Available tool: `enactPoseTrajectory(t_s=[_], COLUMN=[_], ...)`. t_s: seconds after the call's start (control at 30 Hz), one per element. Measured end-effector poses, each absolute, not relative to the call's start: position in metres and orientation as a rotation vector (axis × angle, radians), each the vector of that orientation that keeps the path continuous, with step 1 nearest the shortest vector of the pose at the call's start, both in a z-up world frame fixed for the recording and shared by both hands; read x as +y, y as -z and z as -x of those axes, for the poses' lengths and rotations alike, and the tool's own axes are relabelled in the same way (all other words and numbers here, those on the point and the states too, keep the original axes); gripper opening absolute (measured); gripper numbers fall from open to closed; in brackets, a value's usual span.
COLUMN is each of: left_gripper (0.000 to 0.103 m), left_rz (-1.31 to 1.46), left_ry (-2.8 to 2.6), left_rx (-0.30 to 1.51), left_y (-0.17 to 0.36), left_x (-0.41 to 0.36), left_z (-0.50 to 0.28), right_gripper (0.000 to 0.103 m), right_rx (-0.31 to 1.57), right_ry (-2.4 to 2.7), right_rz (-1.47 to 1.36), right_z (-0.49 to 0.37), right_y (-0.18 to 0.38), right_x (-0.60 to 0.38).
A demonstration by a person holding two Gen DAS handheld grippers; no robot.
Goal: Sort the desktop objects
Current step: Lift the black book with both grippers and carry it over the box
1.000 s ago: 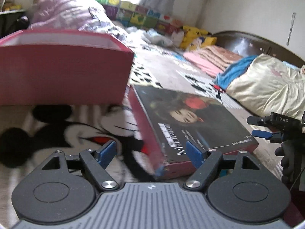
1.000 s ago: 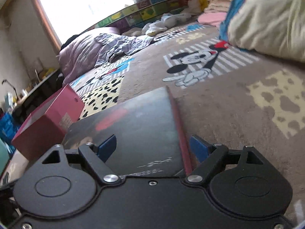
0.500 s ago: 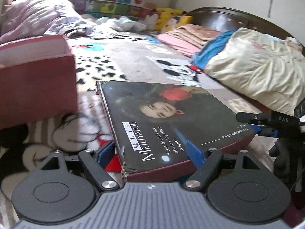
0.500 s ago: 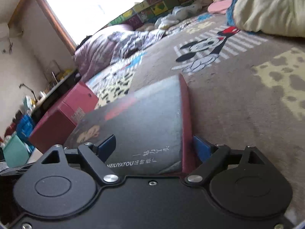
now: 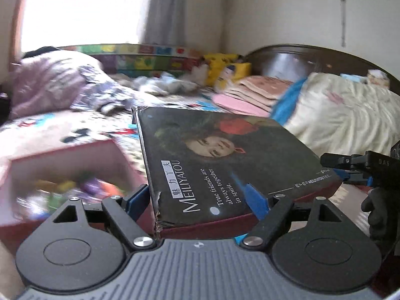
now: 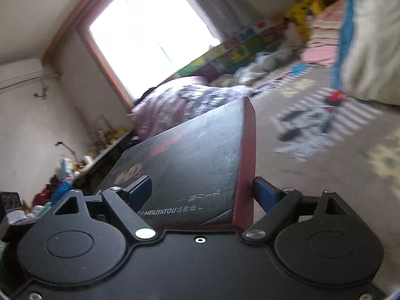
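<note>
Left wrist view: your left gripper (image 5: 200,198) and right gripper (image 6: 202,190) both clench the box lid (image 5: 225,160), aloft beside the open red box (image 5: 62,172) of items; closing remains.

Left claw (image 5: 197,200) clamped, level — right claw (image 6: 202,191) clamped, gloved hand (image 5: 377,215) behind

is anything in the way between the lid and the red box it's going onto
Nothing visible blocks it. The lid is held up by the left gripper and the right gripper, clear of the bed. The open red box sits lower left, with small blurred items inside but nothing seen above its rim.
</note>
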State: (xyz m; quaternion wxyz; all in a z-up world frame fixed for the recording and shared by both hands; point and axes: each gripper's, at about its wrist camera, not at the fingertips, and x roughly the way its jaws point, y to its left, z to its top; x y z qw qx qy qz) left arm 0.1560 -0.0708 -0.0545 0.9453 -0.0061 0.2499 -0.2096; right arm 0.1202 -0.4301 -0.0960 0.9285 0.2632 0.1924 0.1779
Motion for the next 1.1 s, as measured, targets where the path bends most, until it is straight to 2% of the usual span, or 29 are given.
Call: enactPoseTrajectory(t_s=[0.13, 0.43, 0.7, 1.1], left_gripper=[0.082, 0.082, 0.082, 0.082], left_rz=[0.013, 0.124, 0.219, 0.24], left_ry=[0.377, 0.284, 0.203, 0.193], left_rx=[0.471, 0.466, 0.461, 0.442], left_y=[0.033, 0.046, 0.058, 0.071], left_x=[-0.035, 0.054, 0.129, 0.143], left_z=[-0.166, -0.194, -0.218, -0.217], right_gripper=[0.089, 0.089, 0.089, 0.089], right_rx=[0.389, 0.448, 0.467, 0.458], right_ry=[-0.433, -0.559, -0.601, -0.618], right_rz=[-0.52, -0.496, -0.45, -0.402], right_z=[-0.151, -0.222, -0.254, -0.262], right_y=[0.083, 0.083, 0.086, 0.088], right_x=[-0.385, -0.269, -0.222, -0.205])
